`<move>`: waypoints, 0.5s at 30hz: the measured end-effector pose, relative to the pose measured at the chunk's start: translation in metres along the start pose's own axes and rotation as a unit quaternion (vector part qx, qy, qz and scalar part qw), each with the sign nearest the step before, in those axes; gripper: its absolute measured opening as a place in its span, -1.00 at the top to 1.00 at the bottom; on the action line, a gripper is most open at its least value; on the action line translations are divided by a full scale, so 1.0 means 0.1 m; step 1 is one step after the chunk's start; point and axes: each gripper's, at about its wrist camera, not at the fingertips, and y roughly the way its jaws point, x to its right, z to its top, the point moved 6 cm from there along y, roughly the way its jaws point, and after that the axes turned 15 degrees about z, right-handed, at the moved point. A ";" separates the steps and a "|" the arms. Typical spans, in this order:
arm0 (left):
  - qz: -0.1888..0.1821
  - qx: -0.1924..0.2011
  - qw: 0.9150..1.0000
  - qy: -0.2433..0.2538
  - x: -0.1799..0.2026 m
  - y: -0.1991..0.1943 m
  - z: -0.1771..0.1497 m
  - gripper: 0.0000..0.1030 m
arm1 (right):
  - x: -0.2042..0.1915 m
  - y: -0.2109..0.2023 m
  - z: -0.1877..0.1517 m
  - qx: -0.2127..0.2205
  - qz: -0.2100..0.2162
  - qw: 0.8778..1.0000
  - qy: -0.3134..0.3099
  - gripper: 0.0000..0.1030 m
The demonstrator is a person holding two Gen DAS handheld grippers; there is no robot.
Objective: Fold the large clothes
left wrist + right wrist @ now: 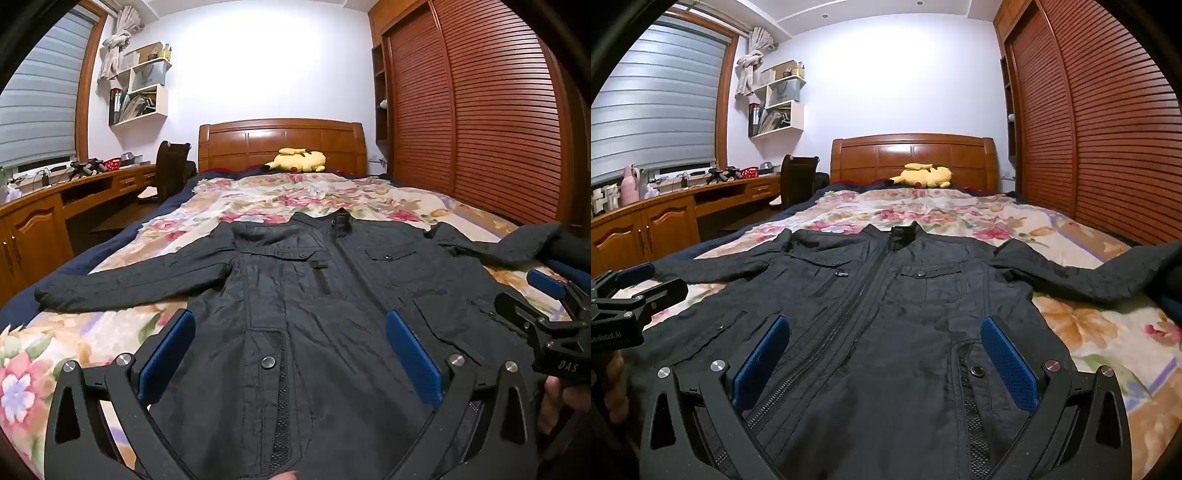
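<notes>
floral bed [110, 332] w/ black jacket [295, 295] flat under left claw [290, 354] & right claw [886, 363], both wide apart.

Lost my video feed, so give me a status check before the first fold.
Left claw open, right claw open, both empty. Black quilted zip jacket flat on floral bedspread, sleeves spread. Nothing on it.

Creased, perhaps nylon, faintly glossy jacket [295, 295]

Open floral bedspread [258, 206] beyond black quilted jacket [295, 295]; yellow plush toy [299, 160] at wooden headboard [280, 142]; louvred wooden wardrobe [1108, 129] close alongside.
</notes>
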 end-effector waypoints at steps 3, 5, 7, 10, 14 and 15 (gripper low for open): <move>0.004 -0.001 1.000 0.001 0.00 0.00 0.00 -1.00 | 0.00 0.00 0.00 0.001 0.000 1.000 0.001 -1.00; 0.005 0.004 1.000 0.003 0.01 -0.01 0.01 -1.00 | 0.00 0.01 0.00 0.001 0.000 1.000 0.000 -1.00; 0.005 0.004 1.000 0.002 0.02 -0.02 0.01 -1.00 | 0.00 0.01 0.00 0.001 0.000 1.000 0.000 -1.00; 0.006 0.006 1.000 0.002 0.04 -0.04 0.02 -1.00 | -0.03 -0.01 0.01 0.003 0.000 1.000 0.000 -1.00; 0.003 0.004 1.000 0.001 0.00 -0.01 0.00 -1.00 | 0.00 0.01 0.00 0.004 -0.001 1.000 0.001 -1.00; 0.003 0.004 1.000 0.001 0.00 -0.01 0.00 -1.00 | 0.00 0.01 0.00 0.004 0.000 1.000 0.001 -1.00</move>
